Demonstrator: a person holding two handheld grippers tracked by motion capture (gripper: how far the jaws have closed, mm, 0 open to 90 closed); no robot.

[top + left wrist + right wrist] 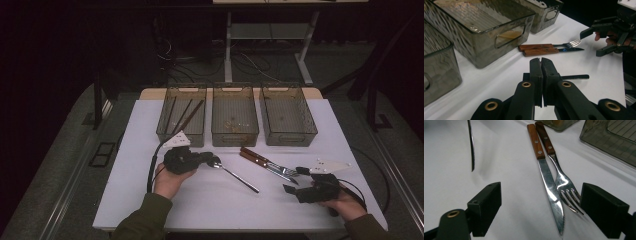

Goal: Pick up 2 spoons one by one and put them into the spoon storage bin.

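Note:
A metal spoon (237,177) slants across the middle of the white table (200,200). My left gripper (212,159) is shut on its bowl end. In the left gripper view the jaws (541,60) are pressed together and the spoon's handle (575,77) juts out to the right behind them. A knife (550,187) and a fork (564,185) with wooden handles lie side by side. My right gripper (541,195) is open, its jaws standing on either side of their tips. In the high view the right gripper (296,180) sits just in front of the fork (280,169).
Three smoky translucent bins line the table's far side. The left bin (162,131) holds chopsticks, the middle bin (235,137) holds small brownish pieces, and the right bin (287,139) looks bare. Table legs and cables stand beyond the far edge.

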